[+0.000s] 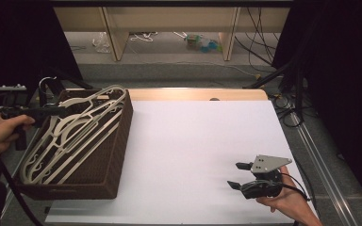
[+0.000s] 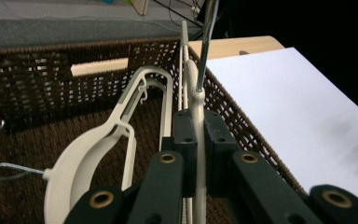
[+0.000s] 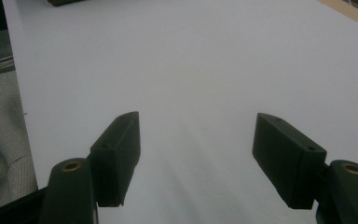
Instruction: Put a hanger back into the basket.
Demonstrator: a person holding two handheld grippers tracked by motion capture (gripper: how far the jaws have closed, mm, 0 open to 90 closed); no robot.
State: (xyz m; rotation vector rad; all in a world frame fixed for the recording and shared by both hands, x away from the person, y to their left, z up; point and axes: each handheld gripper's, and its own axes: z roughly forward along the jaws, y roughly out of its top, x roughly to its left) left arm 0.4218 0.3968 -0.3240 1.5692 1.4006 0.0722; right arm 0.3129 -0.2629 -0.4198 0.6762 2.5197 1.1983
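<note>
Nearest the person, at the table's lower right in the high view, the right gripper (image 1: 239, 175) rests in an upturned hand (image 1: 290, 200) over the white tabletop sheet (image 1: 202, 141). Its two black jaws point left and stand well spread; in the right gripper view the right gripper (image 3: 196, 135) has bare white surface between its pads, and they hold and touch nothing.

Farther off, at the left edge, the left gripper (image 1: 59, 110) reaches in over the rim of the dark brown woven rectangular basket (image 1: 118, 155), carried by the left hand (image 1: 0, 134). In the left gripper view the left gripper (image 2: 196, 135) has its jaws pressed together on the slim cream neck of a cream plastic clothes hanger (image 2: 198, 100), just below where that hanger's metal hook (image 2: 207, 37) rises. The pinched hanger stands upright against the basket's right-hand wall.

Beyond and beside it, more cream plastic hangers (image 1: 70, 136) lie stacked aslant inside the basket, their shoulders leaning toward its far corner. The basket sits at the sheet's left edge, well apart from the right gripper.
</note>
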